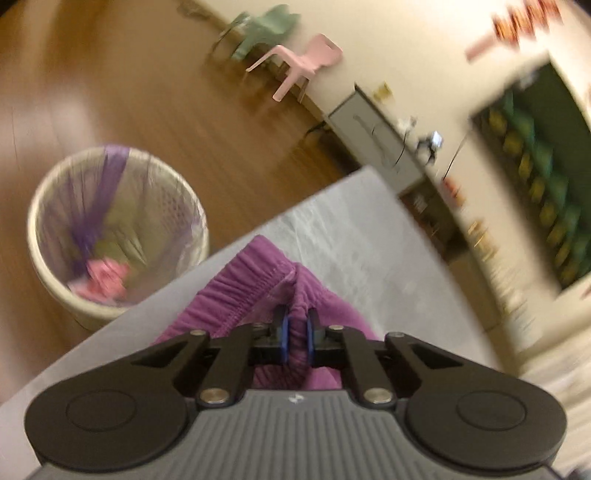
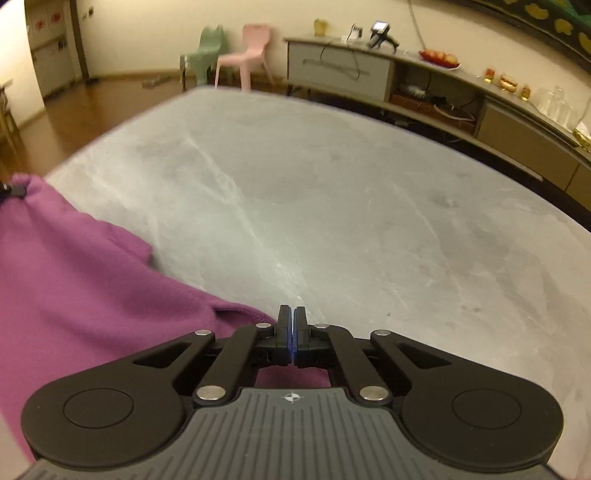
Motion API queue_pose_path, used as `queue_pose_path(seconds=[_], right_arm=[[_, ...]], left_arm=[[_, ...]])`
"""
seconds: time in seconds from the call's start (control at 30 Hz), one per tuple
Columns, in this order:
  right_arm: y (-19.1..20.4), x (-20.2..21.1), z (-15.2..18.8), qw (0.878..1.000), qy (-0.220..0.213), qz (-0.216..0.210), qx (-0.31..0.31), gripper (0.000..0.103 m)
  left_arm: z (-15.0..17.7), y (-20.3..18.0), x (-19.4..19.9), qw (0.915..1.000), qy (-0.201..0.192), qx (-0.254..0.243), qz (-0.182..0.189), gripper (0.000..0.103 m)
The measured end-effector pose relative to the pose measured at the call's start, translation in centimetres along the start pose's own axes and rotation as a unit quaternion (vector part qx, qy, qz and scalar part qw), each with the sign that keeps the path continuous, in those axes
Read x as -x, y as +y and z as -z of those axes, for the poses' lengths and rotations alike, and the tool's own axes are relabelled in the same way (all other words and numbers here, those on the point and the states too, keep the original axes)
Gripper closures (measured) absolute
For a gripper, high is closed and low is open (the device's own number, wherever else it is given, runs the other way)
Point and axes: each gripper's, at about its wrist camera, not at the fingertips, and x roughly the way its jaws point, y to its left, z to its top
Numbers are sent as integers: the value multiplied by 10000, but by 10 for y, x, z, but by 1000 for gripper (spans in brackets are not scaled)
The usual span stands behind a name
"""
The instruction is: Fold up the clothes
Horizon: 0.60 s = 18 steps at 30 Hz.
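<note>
Left wrist view: the left gripper (image 1: 296, 326) has its two blue-padded fingers (image 1: 283, 332) drawn close together on a bunched fold of the purple garment (image 1: 243, 291), pinching it just beside the gathered elastic waistband (image 1: 242, 282). The garment lies at the near edge of the grey marbled table (image 1: 351, 236), and cloth fills the narrow gap between the pads. Beyond the table edge, on the wooden floor (image 1: 110, 74), stands a cream wastebasket (image 1: 110, 236) with a clear liner, holding purple and pink items that are too blurred to name. A pink chair (image 1: 306, 61) and a green chair (image 1: 266, 27) stand side by side against the far wall; this view is motion-blurred toward its right side. Right wrist view: the right gripper (image 2: 291, 325) has its fingers pressed fully together, only a thin blue line showing between them. The purple garment (image 2: 85, 288) spreads over the table's left near part and passes under the gripper's linkage, but whether any cloth is caught between the tips cannot be told, since no fabric shows at the tips themselves. The rest of the table (image 2: 332, 184) stretches ahead toward a low sideboard (image 2: 388, 74) along the wall, which carries a plate of fruit (image 2: 439, 59) and small objects.
</note>
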Motion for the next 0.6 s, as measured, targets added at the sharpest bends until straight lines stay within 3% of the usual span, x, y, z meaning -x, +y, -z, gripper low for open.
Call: queue_pose_path(seconds=[0.1, 0.17, 0.2, 0.23, 0.3, 0.43, 0.53, 0.6], right_arm=[[1, 23, 9, 9994, -241, -109, -213, 103], [6, 36, 18, 9989, -335, -152, -289, 93], [7, 44, 22, 9988, -377, -170, -280, 80], [8, 51, 26, 9986, -420, -188, -270, 66], [10, 64, 39, 9988, -449, -99, -155, 49], [3, 88, 75, 9986, -413, 316, 52, 37], [-22, 101, 103, 9975, -313, 612, -172, 32], [-43, 104, 122, 9955, -170, 839, -397, 32]], left_arm=[[-3, 19, 4, 9987, 111, 426, 273, 95], [-6, 21, 10, 9985, 65, 403, 356, 95], [-9, 15, 14, 9996, -22, 97, 251, 94], [-10, 7, 13, 9994, -58, -337, -100, 91], [-5, -13, 11, 9900, -106, -1112, -864, 82], [1, -44, 44, 9695, -679, -1883, -1415, 57], [7, -49, 66, 9591, -970, -2185, -1517, 57], [20, -52, 56, 9460, -645, -2662, -1733, 60]])
